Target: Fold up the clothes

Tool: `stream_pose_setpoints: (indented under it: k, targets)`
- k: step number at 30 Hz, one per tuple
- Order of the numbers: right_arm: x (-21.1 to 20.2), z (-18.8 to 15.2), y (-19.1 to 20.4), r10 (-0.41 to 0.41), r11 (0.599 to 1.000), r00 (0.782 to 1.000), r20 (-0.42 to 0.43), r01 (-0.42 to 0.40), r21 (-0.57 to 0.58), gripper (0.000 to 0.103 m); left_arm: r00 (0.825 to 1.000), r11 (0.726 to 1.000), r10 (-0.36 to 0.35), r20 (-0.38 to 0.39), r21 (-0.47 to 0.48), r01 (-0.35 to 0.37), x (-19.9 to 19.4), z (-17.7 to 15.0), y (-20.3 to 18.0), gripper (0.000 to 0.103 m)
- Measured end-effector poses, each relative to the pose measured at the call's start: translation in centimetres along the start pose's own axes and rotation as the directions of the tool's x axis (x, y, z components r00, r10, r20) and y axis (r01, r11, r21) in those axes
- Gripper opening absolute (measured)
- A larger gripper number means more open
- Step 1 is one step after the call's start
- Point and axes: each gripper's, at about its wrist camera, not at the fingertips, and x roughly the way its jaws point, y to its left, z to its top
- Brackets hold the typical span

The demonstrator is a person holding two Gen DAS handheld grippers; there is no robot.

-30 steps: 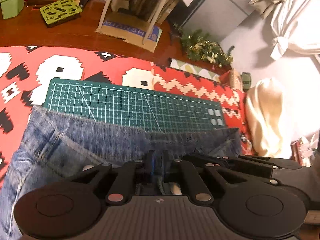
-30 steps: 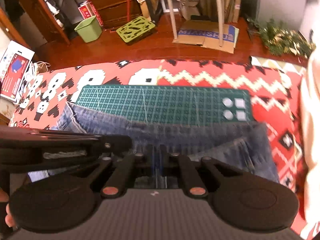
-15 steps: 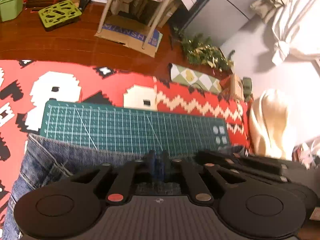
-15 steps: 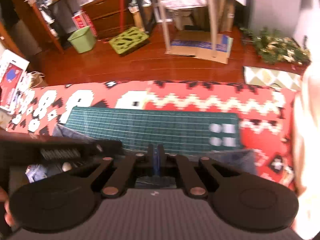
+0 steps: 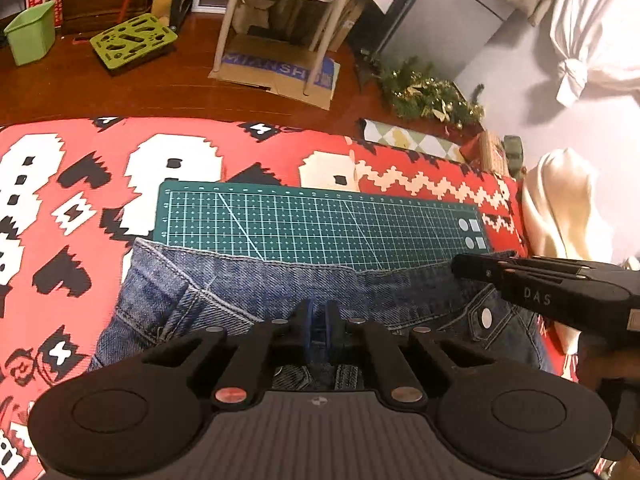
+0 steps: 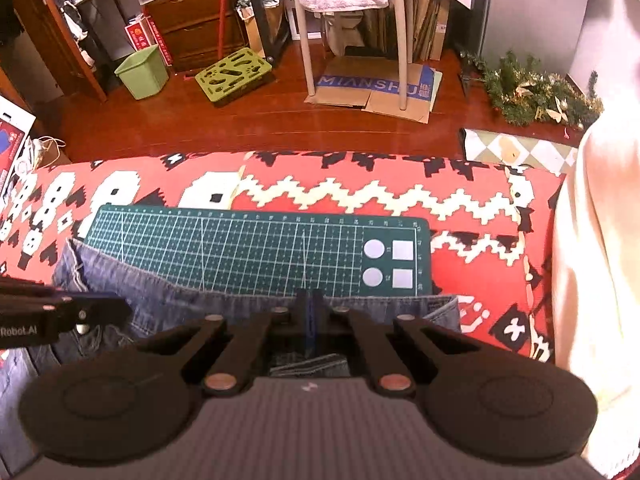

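Red patterned blanket (image 5: 100, 152) | jeans (image 5: 248, 284) beneath both grippers | left gripper (image 5: 319, 320), right gripper (image 6: 309, 312) pinched on denim

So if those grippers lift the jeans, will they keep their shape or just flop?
Probably flop: the jeans lie in soft creases over the mat, so they should sag between the left gripper and right gripper. The denim looks thick with heavy seams, so likely weighty, yet hardly slippery.
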Motion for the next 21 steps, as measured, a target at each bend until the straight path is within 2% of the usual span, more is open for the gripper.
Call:
stream_pose_setpoints:
  k: [1, 4, 7, 11, 13, 17, 21]
  targets:
    - [-0.3, -0.1, -0.3, -0.007, 1.0, 1.0, 0.005, 0.007, 0.005, 0.003, 1.0, 1.0, 0.007, 0.009, -0.001, -0.007, -0.2, 0.0, 0.0, 0.008]
    - [-1.3, -0.3, -1.0, -0.028, 0.999, 0.999, 0.016, 0.027, 0.02, 0.003, 0.999, 1.0, 0.029, 0.045, 0.006, -0.029, -0.7, 0.2, 0.2, 0.012]
    - [-0.9, -1.0, -1.9, -0.042, 0.998, 0.999, 0.0, 0.042, 0.036, 0.001, 0.998, 0.999, 0.041, 0.043, 0.0, -0.041, -0.2, 0.4, 0.6, 0.012]
    - [-0.7, -0.8, -2.3, -0.035, 0.999, 0.999, 0.021, 0.034, 0.04, 0.0, 0.998, 0.997, 0.044, 0.052, 0.065, -0.047, 0.5, 0.6, 0.4, 0.013]
    - [-1.0, -0.5, -2.5, -0.03, 0.998, 0.999, 0.03, 0.029, 0.054, 0.003, 0.998, 0.995, 0.042, 0.056, 0.089, -0.047, 0.2, 0.7, 0.1, 0.013]
    - [-3.3, -0.6, -3.3, -0.012, 0.999, 0.997, 0.072, 0.01, 0.036, 0.003, 0.997, 0.993, 0.033, 0.069, 0.113, -0.041, -0.9, 0.7, -0.3, 0.017]
    - [-6.2, -2.3, -3.9, -0.005, 1.0, 0.998, 0.065, 0.006, -0.006, 0.003, 0.996, 0.995, 0.029, 0.081, 0.088, -0.037, -3.0, -0.6, -0.5, 0.017]
